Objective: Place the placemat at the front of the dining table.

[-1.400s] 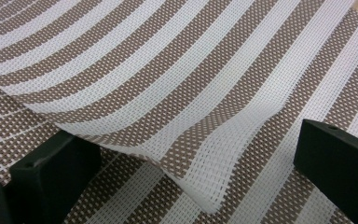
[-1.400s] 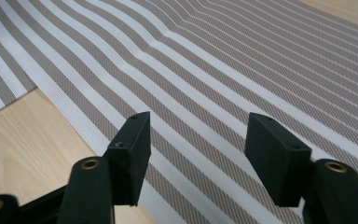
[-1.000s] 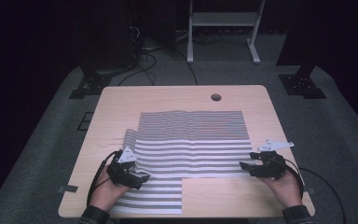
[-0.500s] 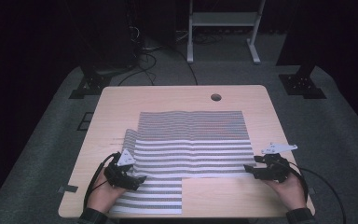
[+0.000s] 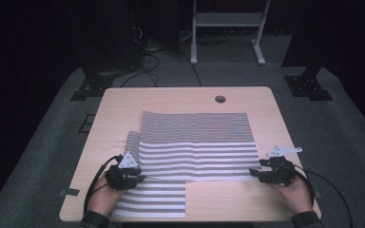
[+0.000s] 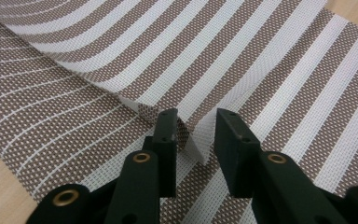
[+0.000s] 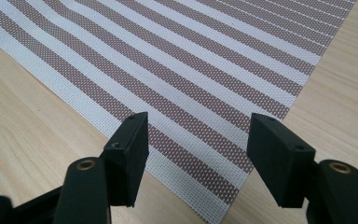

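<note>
Surface: wooden table (image 5: 123, 102)
Mat: striped placemat (image 5: 197, 142), near-left corner folded up
Left gripper (image 6: 193, 133): jaws just closing, narrow around that corner
Right gripper (image 7: 196, 140): wide, over near-right corner

Left hand (image 5: 105, 190) — enters from the near edge, forearm angled inward, fingers wrapped round the body of the left gripper (image 5: 142, 177). That gripper lies low and near level, grey three-cornered plate on top, cable looping back along the wrist. Its jaws have just been closing, with a raised corner of fabric between them; a narrow gap still shows between the pads.

Right hand (image 5: 294, 187) — enters from the near edge at the far side, cupping the right gripper (image 5: 253, 173) from behind. Gripper low, pointing inward toward the left one; jaws stand well apart, nothing clasped.
</note>
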The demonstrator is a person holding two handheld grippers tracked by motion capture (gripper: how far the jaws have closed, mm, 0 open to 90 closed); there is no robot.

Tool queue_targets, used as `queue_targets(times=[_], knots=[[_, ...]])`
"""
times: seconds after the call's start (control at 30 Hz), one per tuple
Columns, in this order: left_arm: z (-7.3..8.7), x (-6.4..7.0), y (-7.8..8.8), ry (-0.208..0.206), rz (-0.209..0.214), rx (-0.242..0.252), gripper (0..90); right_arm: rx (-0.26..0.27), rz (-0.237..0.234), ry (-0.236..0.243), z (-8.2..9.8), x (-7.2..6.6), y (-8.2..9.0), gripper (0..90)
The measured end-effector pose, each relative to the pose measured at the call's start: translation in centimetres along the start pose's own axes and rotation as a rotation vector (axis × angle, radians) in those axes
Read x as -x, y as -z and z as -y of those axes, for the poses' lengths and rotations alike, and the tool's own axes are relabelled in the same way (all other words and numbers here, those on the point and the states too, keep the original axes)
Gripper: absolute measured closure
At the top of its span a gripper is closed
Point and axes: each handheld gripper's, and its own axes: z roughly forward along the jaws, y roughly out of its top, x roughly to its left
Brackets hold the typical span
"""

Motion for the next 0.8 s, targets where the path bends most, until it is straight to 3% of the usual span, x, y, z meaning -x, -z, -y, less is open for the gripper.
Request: queue_targets(times=[0.07, 0.3, 0.47, 0.57, 0.63, 0.8], knots=[[0.0, -0.1, -0.1, 0.006, 0.008, 0.001, 76.5, -0.005, 0.002, 0.001, 0.1, 0.1, 0.0, 38.5], [0.0, -0.4, -0.2, 0.026, 0.024, 0.0, 79.6, -0.049, -0.012, -0.011, 0.6, 0.6, -0.4, 40.7], [0.0, -0.3, -0.2, 0.029, 0.023, 0.0, 80.0, -0.098, -0.032, 0.018, 0.9, 0.2, -1.3, 37.1], [0.0, -0.3, -0.1, 0.034, 0.024, -0.001, 82.3, -0.109, 0.022, 0.069, 0.8, -0.5, -1.4, 46.1], [-0.1, -0.3, -0.1, 0.035, 0.021, 0.0, 84.2, -0.106, 0.026, 0.061, 0.8, -0.5, -1.4, 49.7], [-0.3, -0.3, -0.1, 0.036, 0.024, 0.008, 88.1, -0.098, 0.016, 0.078, 0.6, -0.8, -1.4, 69.9]])
